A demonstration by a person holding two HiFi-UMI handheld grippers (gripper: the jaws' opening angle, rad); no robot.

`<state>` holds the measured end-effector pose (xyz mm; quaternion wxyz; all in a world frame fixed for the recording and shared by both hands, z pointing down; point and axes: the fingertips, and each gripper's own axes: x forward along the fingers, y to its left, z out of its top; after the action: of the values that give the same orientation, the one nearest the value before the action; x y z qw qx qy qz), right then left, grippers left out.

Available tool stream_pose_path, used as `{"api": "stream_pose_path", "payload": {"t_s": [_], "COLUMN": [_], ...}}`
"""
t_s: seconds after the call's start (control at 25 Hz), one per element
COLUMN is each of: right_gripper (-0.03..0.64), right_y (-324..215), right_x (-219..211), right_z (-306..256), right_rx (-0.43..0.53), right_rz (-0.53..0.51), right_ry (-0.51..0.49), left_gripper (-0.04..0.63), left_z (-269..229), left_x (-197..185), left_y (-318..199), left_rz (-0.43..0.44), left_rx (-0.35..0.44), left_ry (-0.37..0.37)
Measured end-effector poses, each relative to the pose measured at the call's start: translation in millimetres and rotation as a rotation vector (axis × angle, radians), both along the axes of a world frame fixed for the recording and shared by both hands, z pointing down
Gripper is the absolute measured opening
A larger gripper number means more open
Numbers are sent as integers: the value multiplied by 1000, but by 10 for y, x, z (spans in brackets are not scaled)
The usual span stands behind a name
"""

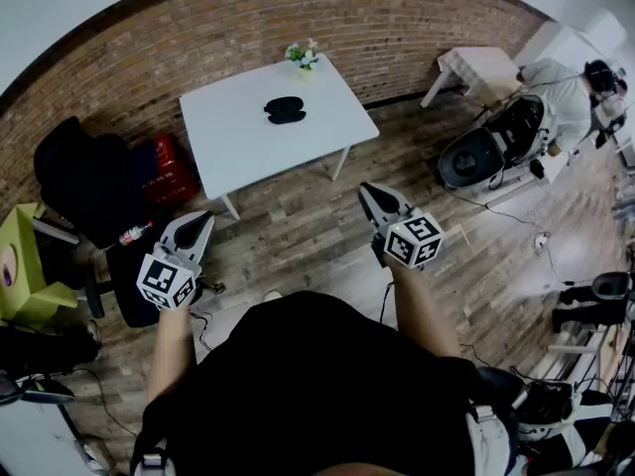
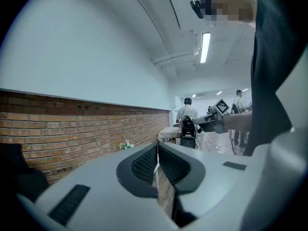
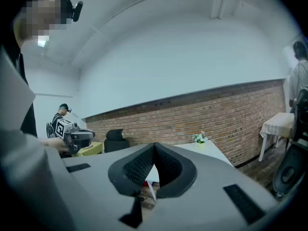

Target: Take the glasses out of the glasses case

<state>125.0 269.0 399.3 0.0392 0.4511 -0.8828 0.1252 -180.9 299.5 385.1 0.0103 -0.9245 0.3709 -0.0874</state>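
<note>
A dark glasses case (image 1: 285,110) lies closed on the white table (image 1: 238,137) across the room. Both grippers hang in the air over the wooden floor, well short of the table. My left gripper (image 1: 198,222) is shut with nothing between its jaws, and its own view shows the jaws (image 2: 157,159) meeting. My right gripper (image 1: 370,193) is also shut and empty, its pads (image 3: 153,163) closed together. Each gripper shows in the other's view, the right gripper (image 2: 215,121) and the left gripper (image 3: 72,134). The case is hidden behind the jaws in both gripper views.
A small pot of flowers (image 1: 304,58) stands at the table's far edge. A black chair (image 1: 84,181) and a red box (image 1: 171,172) sit left of the table. Another person (image 1: 566,97) sits at the far right by a small table (image 1: 481,67). Cables lie on the floor.
</note>
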Motion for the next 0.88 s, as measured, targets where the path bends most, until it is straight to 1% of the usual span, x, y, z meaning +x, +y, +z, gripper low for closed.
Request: {"api": "stream_pose_path", "payload": {"t_s": [0.28, 0.52, 0.88], "right_gripper": [15, 15, 15], "right_y": [-137, -250, -273], "right_x": [-243, -444, -521], "right_z": [-14, -16, 21], "right_rx": [0, 27, 0], "right_rz": [16, 28, 91], "right_ry": [6, 74, 52], "left_gripper": [14, 14, 14], "left_z": [39, 51, -1], "left_x": [-249, -410, -558], "left_y": [-126, -290, -484], "left_rz": [12, 34, 80], "left_rx": [-8, -7, 1], "left_ry": [3, 8, 7]}}
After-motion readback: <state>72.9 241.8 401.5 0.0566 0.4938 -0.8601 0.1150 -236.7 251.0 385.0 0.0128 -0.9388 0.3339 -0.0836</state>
